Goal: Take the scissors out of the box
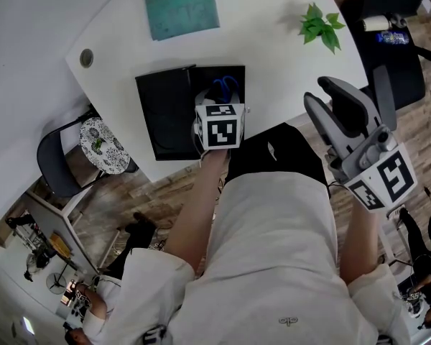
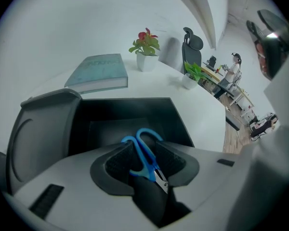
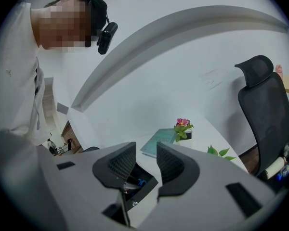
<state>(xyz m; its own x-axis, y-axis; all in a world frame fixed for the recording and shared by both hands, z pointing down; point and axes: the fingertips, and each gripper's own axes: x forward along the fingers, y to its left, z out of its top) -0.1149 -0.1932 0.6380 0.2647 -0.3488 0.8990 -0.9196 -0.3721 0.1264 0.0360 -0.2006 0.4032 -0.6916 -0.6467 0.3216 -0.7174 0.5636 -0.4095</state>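
Blue-handled scissors, black box, teal book, white table

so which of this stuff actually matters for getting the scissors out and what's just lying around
For the job:
blue-handled scissors
open black box they lie in
left gripper, open over them

Just lying about:
teal book
flowering plant
leafy plant
office chair

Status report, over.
Left gripper open over scissors. Right gripper open, empty, held aside. Scissors in open box. Nothing blocking.
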